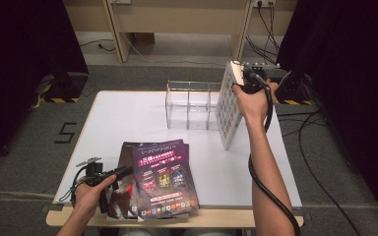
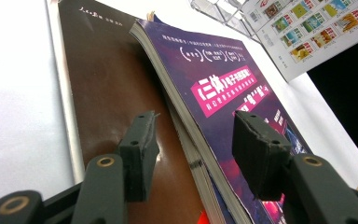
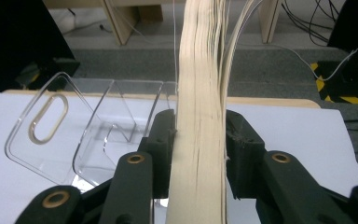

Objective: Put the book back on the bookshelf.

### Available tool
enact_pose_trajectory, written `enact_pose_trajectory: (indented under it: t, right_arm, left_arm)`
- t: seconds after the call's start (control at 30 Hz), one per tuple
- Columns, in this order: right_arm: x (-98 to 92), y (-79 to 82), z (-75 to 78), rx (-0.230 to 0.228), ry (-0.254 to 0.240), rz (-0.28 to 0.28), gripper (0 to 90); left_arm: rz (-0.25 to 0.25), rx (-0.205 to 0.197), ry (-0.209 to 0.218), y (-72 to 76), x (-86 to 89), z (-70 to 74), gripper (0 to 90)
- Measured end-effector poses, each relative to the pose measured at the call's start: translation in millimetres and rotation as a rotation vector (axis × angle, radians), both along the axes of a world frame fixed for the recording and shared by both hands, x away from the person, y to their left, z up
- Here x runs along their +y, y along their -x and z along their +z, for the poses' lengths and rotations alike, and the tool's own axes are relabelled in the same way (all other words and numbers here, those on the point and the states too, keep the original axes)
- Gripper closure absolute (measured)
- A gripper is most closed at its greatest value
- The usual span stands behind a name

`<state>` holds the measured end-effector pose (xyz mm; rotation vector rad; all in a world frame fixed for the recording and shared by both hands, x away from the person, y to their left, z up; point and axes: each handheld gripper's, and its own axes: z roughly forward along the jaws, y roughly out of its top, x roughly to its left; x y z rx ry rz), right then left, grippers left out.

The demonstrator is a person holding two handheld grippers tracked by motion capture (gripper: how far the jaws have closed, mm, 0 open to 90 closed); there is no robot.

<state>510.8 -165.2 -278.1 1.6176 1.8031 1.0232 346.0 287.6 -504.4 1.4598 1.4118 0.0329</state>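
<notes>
White tabletop (image 1: 216, 167): one book (image 1: 229, 105) was pinched upright by the right gripper (image 3: 198, 135) beside the empty acrylic rack (image 1: 189, 105); stacked books (image 1: 162, 179) were straddled, unfiled, by the spread left gripper (image 2: 193, 154).

High view overhead from the person's side, looking forward and down on the white table (image 1: 108, 115), left gripper view low, close on the purple magazine (image 2: 223, 93), right gripper view close behind the held book (image 3: 200, 116), facing the clear rack (image 3: 98, 126), rack shared with the high view (image 1: 189, 105)

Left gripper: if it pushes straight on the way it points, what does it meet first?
Likely the purple magazine: its page edge runs between the left gripper jaws, above the brown book. Depth is unclear, so contact may already be close.
</notes>
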Motion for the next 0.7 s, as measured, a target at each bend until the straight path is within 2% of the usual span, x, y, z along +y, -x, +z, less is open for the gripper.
enact_pose_trajectory:
  t: [0.1,0.23,0.47,0.7]
  right_arm:
    - [1.0,-3.5,0.6,0.031,0.001,-0.004,70.9]
    - [2.0,-5.4,2.7,0.045,0.009,-0.017,73.5]
    - [1.1,-6.4,0.8,0.016,-0.038,-0.034,74.1]
    - [3.9,-9.9,-2.4,-0.015,-0.055,-0.045,74.2]
  left_arm:
    - [0.001,0.0,0.001,0.0,-0.2,0.0,49.5]
    - [-0.001,0.001,0.0,0.2,-0.4,0.1,49.5]
    - [0.002,0.0,0.002,-0.3,0.3,0.0,49.5]
    - [0.007,0.001,0.004,-0.4,2.3,-0.4,49.5]
